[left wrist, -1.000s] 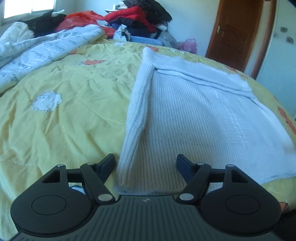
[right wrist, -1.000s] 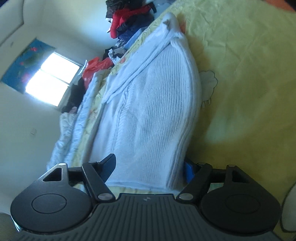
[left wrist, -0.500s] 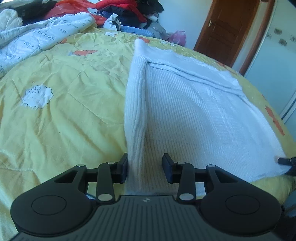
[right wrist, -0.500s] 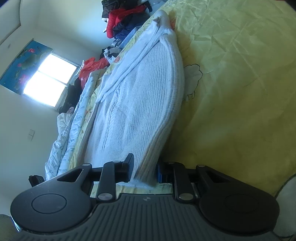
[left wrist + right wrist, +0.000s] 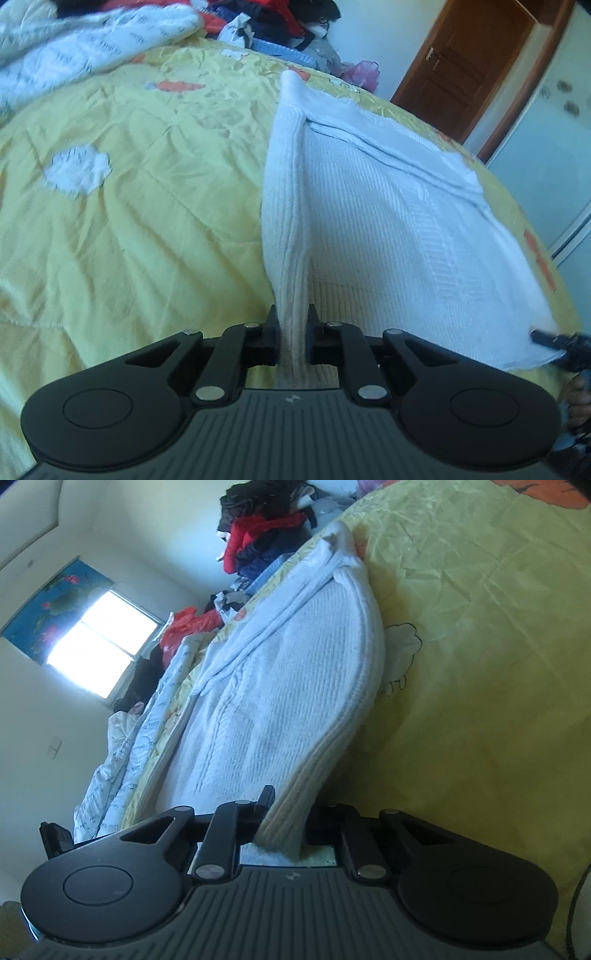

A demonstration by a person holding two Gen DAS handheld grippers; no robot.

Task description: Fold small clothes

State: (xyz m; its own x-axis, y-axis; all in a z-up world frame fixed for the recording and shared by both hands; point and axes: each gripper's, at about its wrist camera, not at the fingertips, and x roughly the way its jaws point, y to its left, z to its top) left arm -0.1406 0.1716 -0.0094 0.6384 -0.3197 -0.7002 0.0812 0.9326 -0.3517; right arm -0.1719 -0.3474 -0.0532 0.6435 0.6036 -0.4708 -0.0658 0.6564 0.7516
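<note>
White sweater (image 5: 388, 229) spread on yellow bed (image 5: 147, 221), near its front edge. Left gripper (image 5: 291, 332) pinched onto sweater's near left corner, folded edge bunched between fingers. Right gripper (image 5: 284, 823) clamped onto near right corner, rolled edge in jaws. Both near corners held so hem can lift evenly, likely to carry toward collar (image 5: 295, 85) for crosswise fold. Clothes pile (image 5: 266, 535) at far edge.

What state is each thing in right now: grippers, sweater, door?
left gripper: shut on the white sweater's folded near edge.
right gripper: shut on the sweater's other near corner.
white sweater: sides folded in, near edge lifted off the yellow bedsheet.
door: closed.
clothes pile: unfolded heap.
</note>
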